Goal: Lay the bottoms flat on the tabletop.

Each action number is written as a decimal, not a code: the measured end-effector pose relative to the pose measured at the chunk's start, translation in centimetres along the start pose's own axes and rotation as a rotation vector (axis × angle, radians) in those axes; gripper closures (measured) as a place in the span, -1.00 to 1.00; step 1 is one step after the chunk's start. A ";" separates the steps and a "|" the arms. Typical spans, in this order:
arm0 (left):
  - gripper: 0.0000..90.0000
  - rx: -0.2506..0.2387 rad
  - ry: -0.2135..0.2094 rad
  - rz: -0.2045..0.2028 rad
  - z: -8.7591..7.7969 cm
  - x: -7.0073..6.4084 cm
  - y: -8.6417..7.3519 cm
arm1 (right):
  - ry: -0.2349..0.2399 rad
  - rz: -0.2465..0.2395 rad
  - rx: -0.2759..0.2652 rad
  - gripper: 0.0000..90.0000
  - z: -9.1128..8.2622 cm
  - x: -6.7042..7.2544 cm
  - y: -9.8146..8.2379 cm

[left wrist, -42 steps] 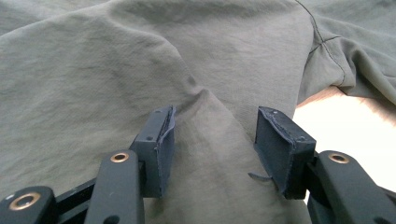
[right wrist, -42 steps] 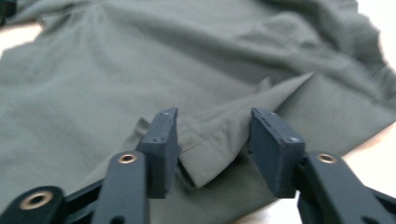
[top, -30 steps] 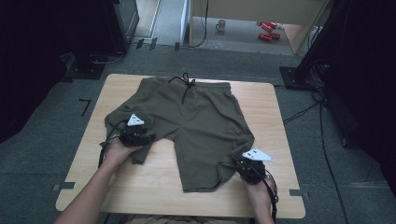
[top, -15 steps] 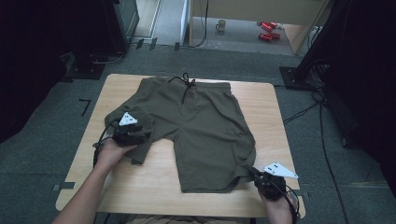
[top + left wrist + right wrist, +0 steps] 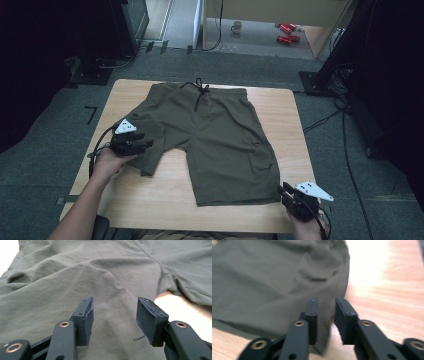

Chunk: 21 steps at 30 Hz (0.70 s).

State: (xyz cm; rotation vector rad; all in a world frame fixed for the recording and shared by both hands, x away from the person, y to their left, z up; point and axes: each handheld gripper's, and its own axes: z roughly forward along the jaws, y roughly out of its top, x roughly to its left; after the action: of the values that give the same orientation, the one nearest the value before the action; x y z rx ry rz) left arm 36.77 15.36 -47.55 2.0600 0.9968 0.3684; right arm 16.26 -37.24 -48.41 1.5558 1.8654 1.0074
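The left tongs [image 5: 145, 145] sit over the outer edge of the shorts' [image 5: 215, 135] left leg, held by the left hand [image 5: 107, 162] near the left side of the surface [image 5: 280, 107]. In the left gripper view the left tongs [image 5: 113, 315] stand fairly wide, with the cloth lying below and beyond the pads [image 5: 88, 317]; the pads press on nothing, and bare wood shows under the crotch gap at the right.

The shorts lie flat in the middle of the surface, waistband and black drawstring [image 5: 200, 90] at the far edge, both legs pointing toward the person. The left leg is rumpled and shorter-looking; the right leg runs down to a straight hem near the front edge.

The right tongs [image 5: 286, 192] are at the front right corner, just beside the hem corner of the right leg. In the right gripper view the right tongs [image 5: 327, 315] show a narrow gap; they have just been opening, and the hem corner lies at the gap, loose, not pinched.
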 end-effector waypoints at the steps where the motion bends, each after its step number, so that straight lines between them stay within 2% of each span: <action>1: 0.06 0.003 -0.002 0.016 -0.1 -0.3 0.0 | -0.013 -0.004 -0.029 0.47 -0.3 0.0 0.0; 3: 0.05 0.008 -0.010 0.031 0.0 -0.6 -0.1 | -0.020 -0.003 -0.062 0.48 -0.7 0.1 0.2; 7: 0.03 0.020 -0.019 0.044 -0.1 -1.3 -0.4 | 0.002 0.012 -0.045 0.47 -0.1 0.3 0.4; 16: -0.07 0.044 -0.030 0.052 0.1 -2.1 -1.5 | 0.056 -0.018 -0.034 0.44 2.3 1.7 1.1; 19: -0.15 0.055 -0.026 0.068 0.2 -2.6 -1.5 | 0.072 -0.021 -0.039 0.42 3.0 2.1 1.6; 21: -0.15 0.070 -0.038 0.054 0.3 -2.9 -1.6 | 0.085 -0.032 -0.035 0.41 3.6 2.5 1.8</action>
State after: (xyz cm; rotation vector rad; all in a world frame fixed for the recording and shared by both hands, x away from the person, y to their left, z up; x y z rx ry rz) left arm 34.22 13.65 -48.75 2.1522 0.9446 0.3258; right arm 19.53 -33.93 -48.92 1.4805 1.9129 1.1011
